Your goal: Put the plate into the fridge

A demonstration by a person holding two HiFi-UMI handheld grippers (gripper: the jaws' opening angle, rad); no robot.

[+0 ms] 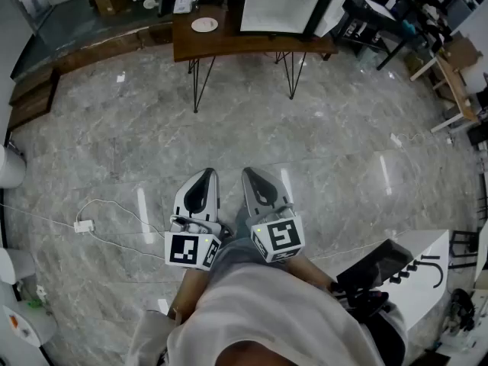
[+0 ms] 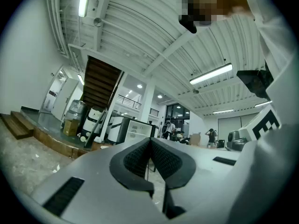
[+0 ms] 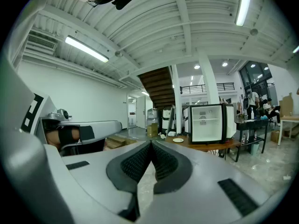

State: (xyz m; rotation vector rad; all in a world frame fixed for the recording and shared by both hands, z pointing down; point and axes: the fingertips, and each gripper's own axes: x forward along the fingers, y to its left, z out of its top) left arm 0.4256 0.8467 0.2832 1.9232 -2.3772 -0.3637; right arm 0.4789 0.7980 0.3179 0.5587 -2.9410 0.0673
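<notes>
The grey marbled stone floor takes up most of what I see below me, glossy and streaked with light. At its far side stands a long brown wooden table on thin black hairpin legs. On the table's right half sits the small white fridge, its door swung open to the right so that the pale inside and one shelf show. From my right gripper view the fridge faces me across the room.

I hold both claws low in front of my body, side by side and well apart from the table. My left claw has its two dark ribbed pads pressed together with nothing between them. My right claw is closed the same way, pads meeting at the tip and empty.

The small round white plate lies flat near the table's left end, clear of the fridge.

A thin white cable with a small white block on it trails across the floor to my left.
</notes>
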